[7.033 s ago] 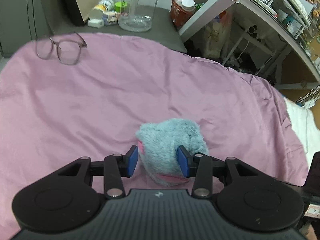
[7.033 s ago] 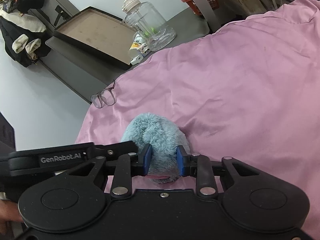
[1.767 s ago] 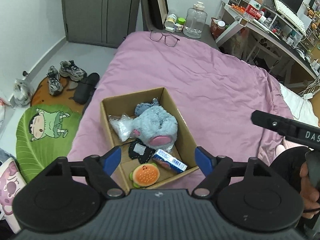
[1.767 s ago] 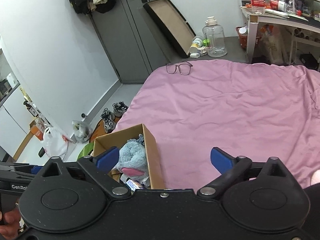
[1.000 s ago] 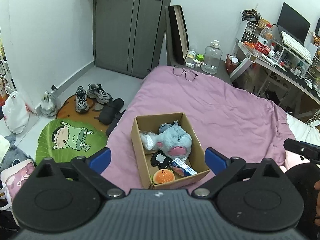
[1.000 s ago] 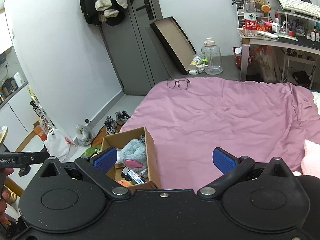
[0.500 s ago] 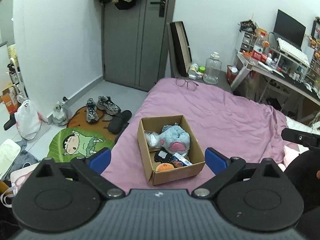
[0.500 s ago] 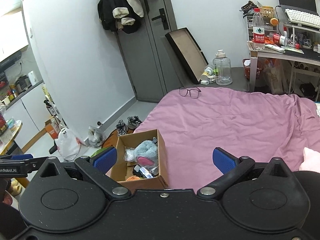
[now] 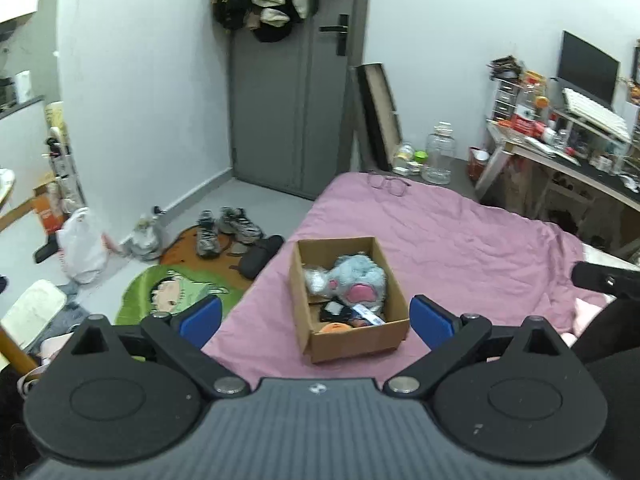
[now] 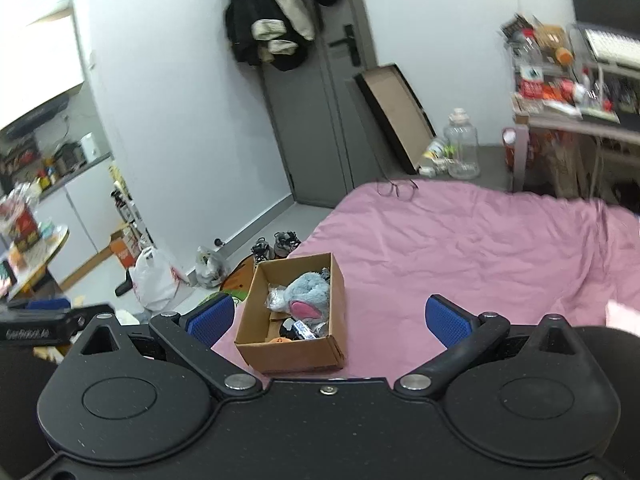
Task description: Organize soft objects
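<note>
The fluffy pale-blue plush toy with a pink ear patch [image 9: 356, 278] lay inside the open brown cardboard box [image 9: 356, 338], on top of a crinkled clear plastic bag [image 9: 315, 280], a small black item, a blue-and-white packet [image 9: 368, 314] and a round orange burger-shaped toy [image 9: 335, 327] at the near end. The box sat on the pink bedspread [image 9: 460, 240], close to the bed's left edge and near corner.

The left gripper [image 9: 316, 318] was released and empty, its blue pads [image 9: 200, 318] spread wide and well above the box. The right gripper [image 10: 330, 316] was likewise spread and held nothing, high over the bed.

Judged from this, the packing step looked finished: no loose soft object showed on the open spread, only a pair of thin-framed glasses [image 9: 389, 185] at the far end. A pale pink soft shape [image 10: 622, 314] showed at the right edge, too cut off to identify. If it belonged to the task, the next move would call for turning right, lowering onto it and closing gently, since plush squashes and slips.

The bedspread to the right of the box was wide and open. The left side was tighter: the bed edge dropped to a floor holding grey sneakers [image 9: 228, 228] and a green cartoon mat [image 9: 176, 294], so a nudge leftward could tip the box off.
</note>
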